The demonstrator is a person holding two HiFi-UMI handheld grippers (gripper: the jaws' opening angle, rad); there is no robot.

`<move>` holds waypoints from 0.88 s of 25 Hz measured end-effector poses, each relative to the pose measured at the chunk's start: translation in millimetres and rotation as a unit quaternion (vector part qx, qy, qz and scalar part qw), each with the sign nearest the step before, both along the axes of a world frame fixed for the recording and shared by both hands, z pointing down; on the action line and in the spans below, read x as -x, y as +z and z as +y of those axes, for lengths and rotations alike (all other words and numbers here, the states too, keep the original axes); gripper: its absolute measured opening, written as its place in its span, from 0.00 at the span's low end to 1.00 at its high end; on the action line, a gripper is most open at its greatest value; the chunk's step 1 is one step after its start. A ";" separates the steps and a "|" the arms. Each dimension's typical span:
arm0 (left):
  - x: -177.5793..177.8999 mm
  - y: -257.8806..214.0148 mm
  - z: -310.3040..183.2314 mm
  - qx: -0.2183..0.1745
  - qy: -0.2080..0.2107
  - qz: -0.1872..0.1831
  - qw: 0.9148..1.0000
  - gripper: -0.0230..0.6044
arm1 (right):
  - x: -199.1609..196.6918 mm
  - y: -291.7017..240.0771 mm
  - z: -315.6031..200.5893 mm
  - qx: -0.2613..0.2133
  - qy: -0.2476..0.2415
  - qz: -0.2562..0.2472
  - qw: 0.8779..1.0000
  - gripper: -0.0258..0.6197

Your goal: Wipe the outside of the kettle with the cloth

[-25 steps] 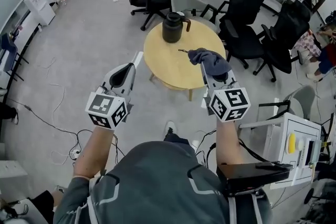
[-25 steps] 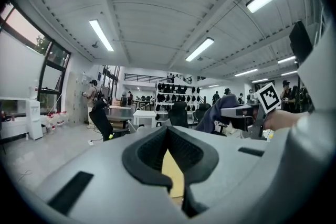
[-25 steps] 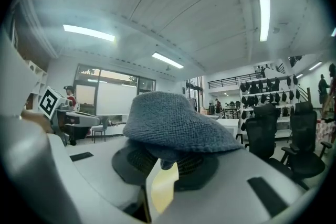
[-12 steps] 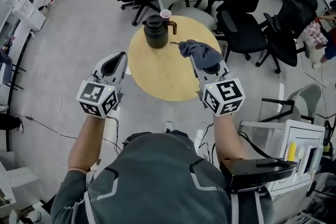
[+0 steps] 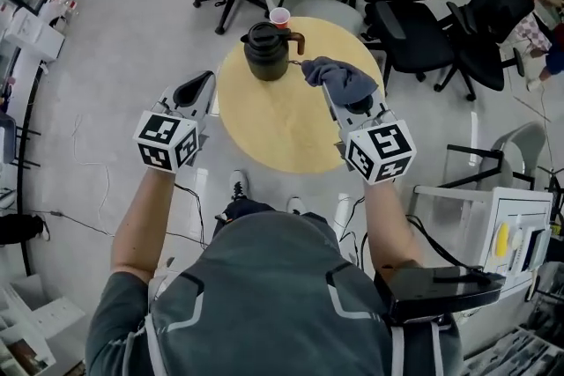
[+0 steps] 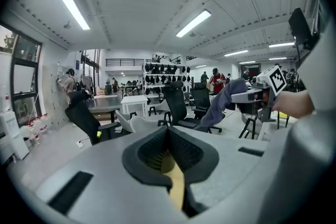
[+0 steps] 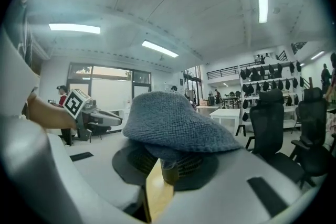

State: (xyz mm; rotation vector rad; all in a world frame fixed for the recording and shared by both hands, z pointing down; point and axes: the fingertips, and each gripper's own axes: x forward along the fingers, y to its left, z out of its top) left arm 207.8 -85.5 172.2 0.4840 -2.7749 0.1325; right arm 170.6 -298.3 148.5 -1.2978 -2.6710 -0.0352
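Head view: cloth (image 5: 342, 77) in right gripper (image 5: 332, 92)

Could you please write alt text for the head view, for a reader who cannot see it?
A person's right gripper holds a grey-blue cloth close beside a black kettle on a round wooden table. The left gripper, fingers shut and empty, hovers by the table's left edge; office chairs stand beyond.
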 end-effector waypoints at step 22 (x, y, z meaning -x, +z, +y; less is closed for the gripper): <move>186.8 173.3 60.5 0.063 0.141 0.053 0.987 0.05 | 121.3 150.7 83.3 -0.008 0.049 0.045 0.998 0.17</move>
